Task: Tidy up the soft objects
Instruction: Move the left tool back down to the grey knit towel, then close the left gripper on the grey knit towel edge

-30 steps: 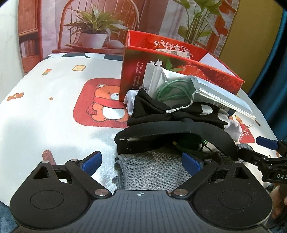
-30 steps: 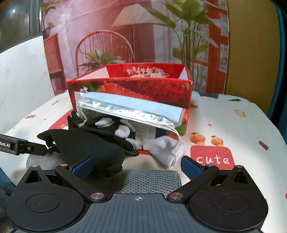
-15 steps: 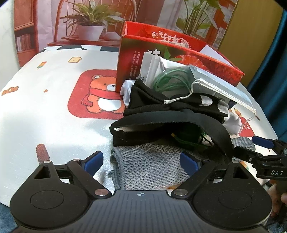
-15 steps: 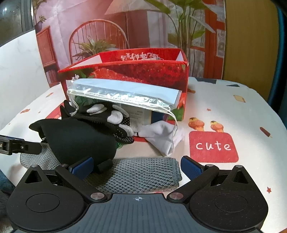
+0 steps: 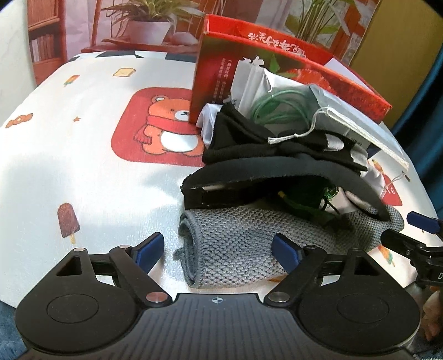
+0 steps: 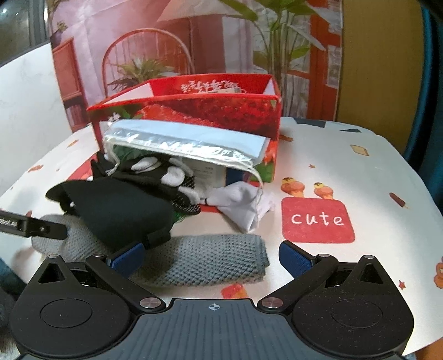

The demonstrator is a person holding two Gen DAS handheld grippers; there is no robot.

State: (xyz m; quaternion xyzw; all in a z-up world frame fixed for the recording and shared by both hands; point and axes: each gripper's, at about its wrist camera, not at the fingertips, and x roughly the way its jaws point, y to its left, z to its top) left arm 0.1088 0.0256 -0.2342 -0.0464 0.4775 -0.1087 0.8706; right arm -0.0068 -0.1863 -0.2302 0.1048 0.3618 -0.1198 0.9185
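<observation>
A grey knitted cloth (image 5: 243, 243) lies folded at the table's near edge; it also shows in the right wrist view (image 6: 210, 260). A black soft piece (image 5: 277, 177) and black-and-white gloves (image 6: 166, 171) rest on and behind it, with a white sock (image 6: 241, 205) and a bagged face mask (image 6: 188, 144) leaning on a red strawberry box (image 6: 221, 110). My left gripper (image 5: 218, 249) is open, its jaws either side of the cloth's left end. My right gripper (image 6: 211, 256) is open over the cloth's right end.
The table wears a white cloth with a bear print (image 5: 166, 130) and a red "cute" patch (image 6: 318, 218). The red box (image 5: 265, 55) stands open at the back. A potted plant (image 5: 144, 25) stands behind the table.
Both grippers have pulled back and lifted a little, so the grey cloth shows more fully between their jaws. The pile of soft things has not moved.
</observation>
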